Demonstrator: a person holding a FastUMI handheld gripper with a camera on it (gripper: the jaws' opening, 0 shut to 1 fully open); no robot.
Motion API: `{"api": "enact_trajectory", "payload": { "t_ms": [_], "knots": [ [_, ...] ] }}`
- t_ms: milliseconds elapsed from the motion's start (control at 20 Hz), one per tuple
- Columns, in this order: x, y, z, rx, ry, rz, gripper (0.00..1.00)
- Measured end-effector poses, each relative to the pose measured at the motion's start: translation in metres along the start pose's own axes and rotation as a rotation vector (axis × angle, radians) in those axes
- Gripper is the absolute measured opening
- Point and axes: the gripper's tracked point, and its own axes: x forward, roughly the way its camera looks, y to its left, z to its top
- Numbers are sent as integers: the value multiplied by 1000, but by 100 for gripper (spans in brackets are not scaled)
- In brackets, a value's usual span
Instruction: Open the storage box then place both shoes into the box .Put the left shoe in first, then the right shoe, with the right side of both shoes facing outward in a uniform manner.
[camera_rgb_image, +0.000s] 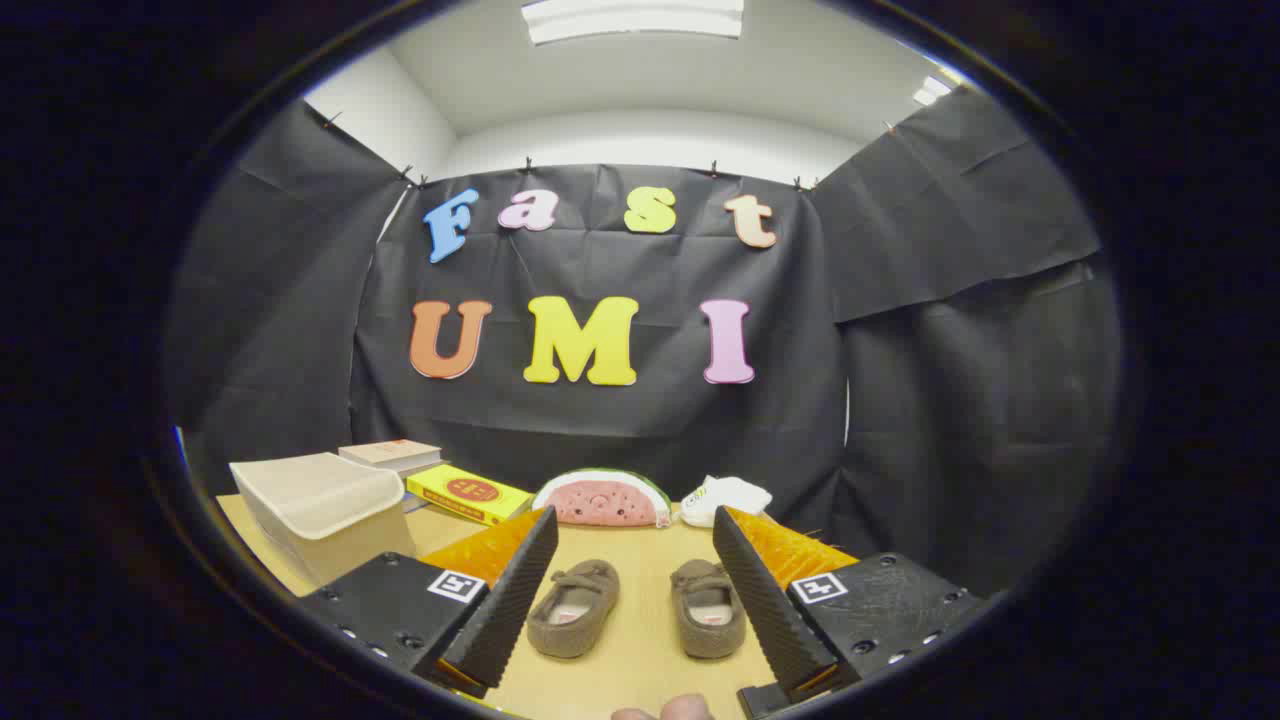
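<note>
Starting point, nothing done yet: beige plastic storage box (325, 510) with lid closed, left of two brown fabric slippers (640, 608) on the wooden table (640, 660). Gripper (635, 585) fingers wide apart, holding nothing, above the slippers.

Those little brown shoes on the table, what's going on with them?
A person is holding a two-finger gripper over a wooden table. Its fingers are spread open with nothing in them. Two small brown shoes, the left shoe and the right shoe, lie side by side on the table between the fingers. They are meant to go into the beige storage box, which sits closed off to the left. Further back are a watermelon-shaped toy, a yellow box and a book.
</note>
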Motion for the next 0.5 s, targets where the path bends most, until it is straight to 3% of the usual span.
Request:
{"api": "enact_trajectory", "payload": {
  "t_ms": [500],
  "knots": [
    [2,14,-3,1,5,27,95]
  ]
}}
